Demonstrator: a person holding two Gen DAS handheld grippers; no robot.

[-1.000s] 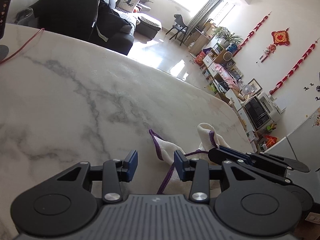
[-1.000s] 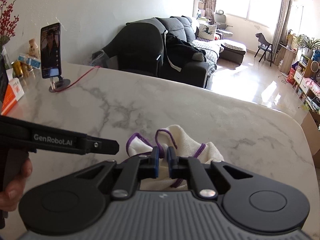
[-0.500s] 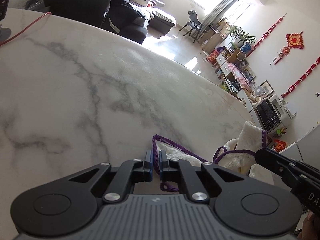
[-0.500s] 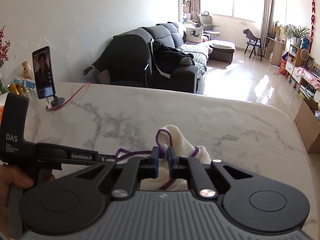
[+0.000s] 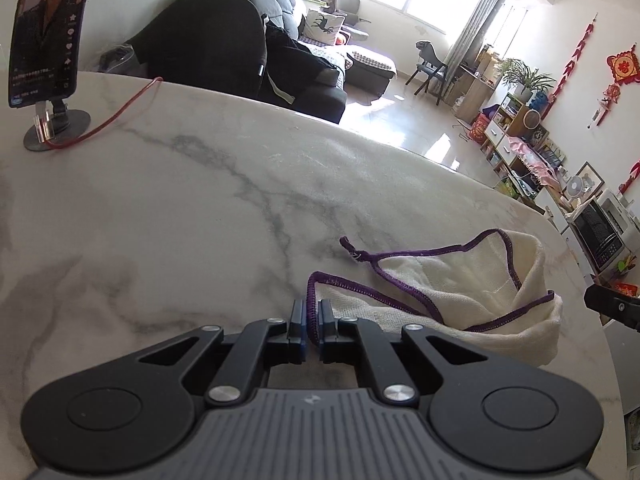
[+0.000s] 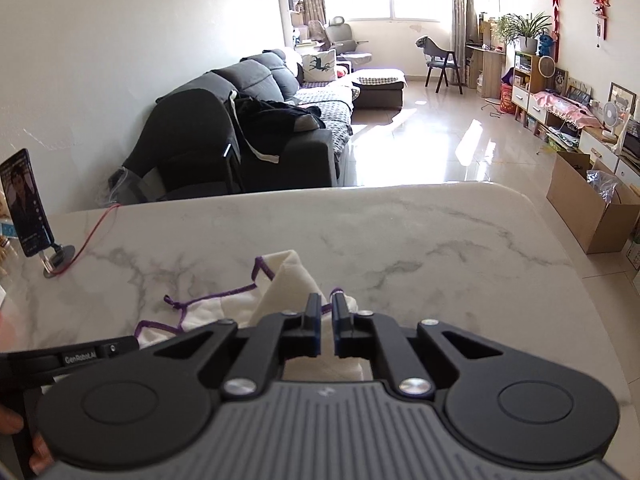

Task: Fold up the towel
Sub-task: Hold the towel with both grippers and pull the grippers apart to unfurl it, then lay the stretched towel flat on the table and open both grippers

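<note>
A cream towel (image 5: 452, 284) with a purple stitched edge lies loosely bunched on the marble table (image 5: 200, 200). My left gripper (image 5: 311, 312) is shut on a purple-edged corner of the towel at its near left. In the right wrist view the towel (image 6: 288, 280) rises in a fold, and my right gripper (image 6: 325, 308) is shut on its near right edge. The left gripper's body (image 6: 76, 356) shows at the lower left of the right wrist view. The towel hangs slack between the two grippers.
A phone on a round stand (image 5: 44, 52) with a red cable (image 5: 116, 112) stands at the table's far left; it also shows in the right wrist view (image 6: 28, 208). The table's rounded right edge (image 6: 568, 248) is near. A dark sofa (image 6: 240, 140) stands beyond.
My left gripper closed on the towel's purple corner and pulled it left, away from the right gripper. The towel has spread out between them. My right gripper stayed shut on it.
</note>
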